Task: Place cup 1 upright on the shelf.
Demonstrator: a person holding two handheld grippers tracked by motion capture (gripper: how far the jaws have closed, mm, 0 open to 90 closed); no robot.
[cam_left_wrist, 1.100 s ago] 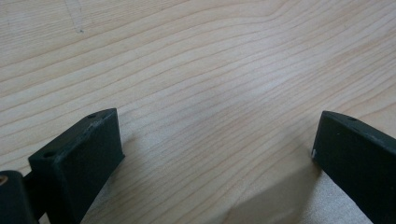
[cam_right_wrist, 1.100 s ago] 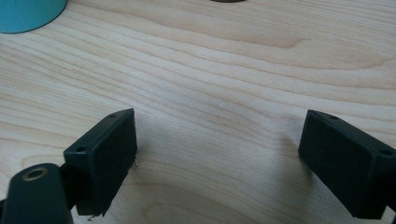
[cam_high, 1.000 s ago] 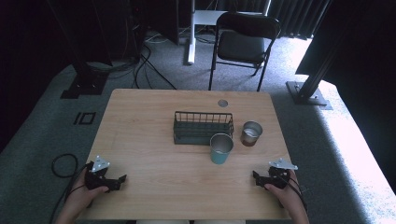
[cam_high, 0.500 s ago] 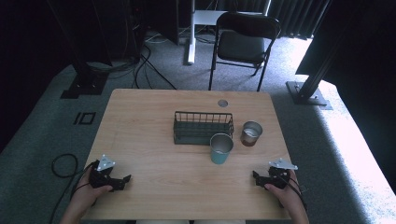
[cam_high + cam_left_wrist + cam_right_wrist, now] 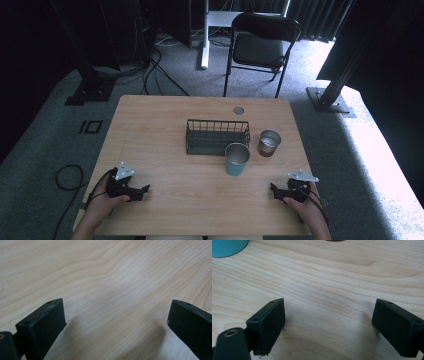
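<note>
on the wooden table (image 5: 175,125), both grippers' fingers (image 5: 40,325) gape wide near an unlabelled teal cup (image 5: 236,159).

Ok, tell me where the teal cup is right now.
In the high view the teal cup stands upright near the table's middle, just in front of the wire basket, with the metal cup to its right.

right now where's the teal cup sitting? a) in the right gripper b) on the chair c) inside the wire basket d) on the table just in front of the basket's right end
d: the teal cup stands on the table, just in front of the wire basket at its right end.
</note>
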